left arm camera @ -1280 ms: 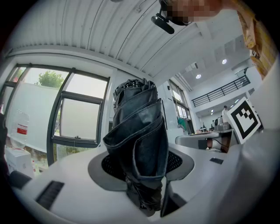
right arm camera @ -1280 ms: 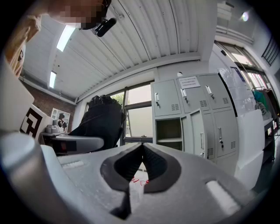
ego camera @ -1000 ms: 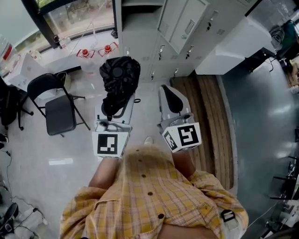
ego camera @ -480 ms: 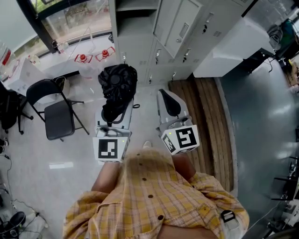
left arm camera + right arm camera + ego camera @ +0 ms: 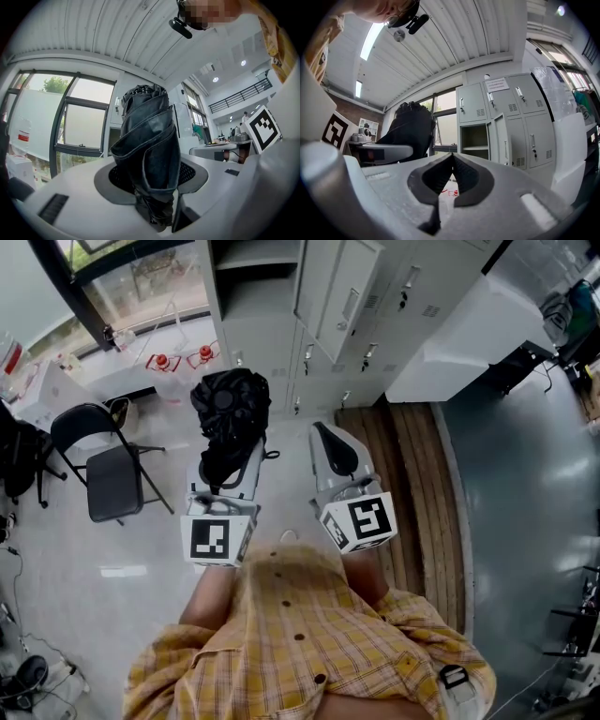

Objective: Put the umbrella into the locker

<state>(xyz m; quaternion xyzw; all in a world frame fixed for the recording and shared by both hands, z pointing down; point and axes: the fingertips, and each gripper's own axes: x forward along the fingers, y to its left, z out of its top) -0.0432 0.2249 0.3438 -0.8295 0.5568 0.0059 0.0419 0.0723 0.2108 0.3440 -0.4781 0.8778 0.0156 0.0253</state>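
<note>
Umbrella: we hold the black folded fabric umbrella point(image 5: 147, 154) upright out in the room, short of the lockers, with its bundled top rising above the jaws.
Left gripper: the left gripper point(image 5: 228, 465) has its jaws clamped on the umbrella's lower part.
Right gripper: the right gripper point(image 5: 451, 159) has its jaws closed tip to tip with nothing between them. It sits just beside the left one and is apart from the umbrella.
Lockers: the bank of grey metal lockers point(image 5: 520, 117) stands ahead of us.
Open compartment: we see one open compartment point(image 5: 474, 138) with a shelf across its dark inside. Its grey door point(image 5: 502, 140) is swung out on the right in the right gripper view, and the doors around it are shut.
Way ahead: the pale smooth floor point(image 5: 141, 549) runs from us to the locker fronts.
Left edge: the black folding metal chair point(image 5: 112, 470) stands well to the left of the left gripper, and the dark-framed window point(image 5: 122, 287) lies beyond it.
Right edge: a brown wooden slatted strip point(image 5: 403, 474) lies along the floor beside the right gripper. A white block-shaped counter point(image 5: 469, 334) meets the lockers past it.
</note>
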